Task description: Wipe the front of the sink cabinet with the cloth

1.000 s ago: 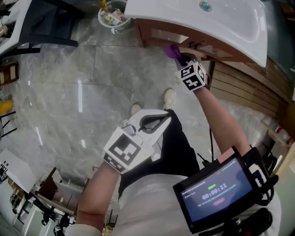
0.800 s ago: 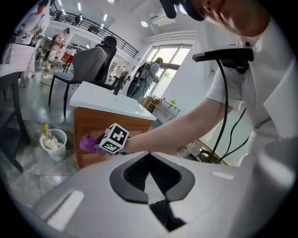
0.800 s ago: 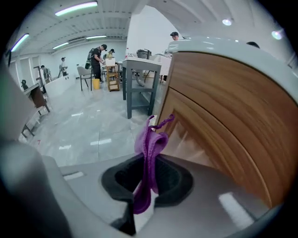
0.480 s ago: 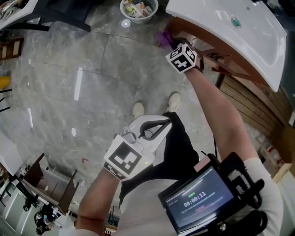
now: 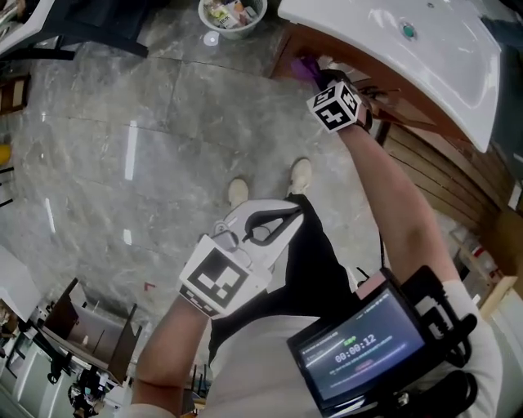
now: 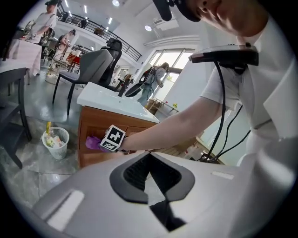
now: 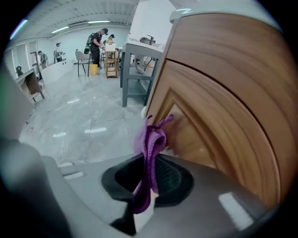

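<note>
Now R gripper (image 5: 320,78), clamped on cloth (image 5: 305,67), shifted slightly along cabinet front (image 7: 223,102); L gripper (image 5: 296,211) unchanged, jaws together.

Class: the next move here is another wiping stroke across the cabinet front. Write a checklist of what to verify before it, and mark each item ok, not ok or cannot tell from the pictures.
1. Purple cloth clamped in the right gripper: ok, the jaws are shut on it.
2. Cloth pressed flat against the cabinet front: cannot tell; its tip reaches the wood, but it is bunched into a narrow fold.
3. Left gripper out of the way: ok, shut, empty and held near the body.
4. Waste basket clear of the stroke: ok, it stands on the floor beside the cabinet, apart from the cloth.
</note>
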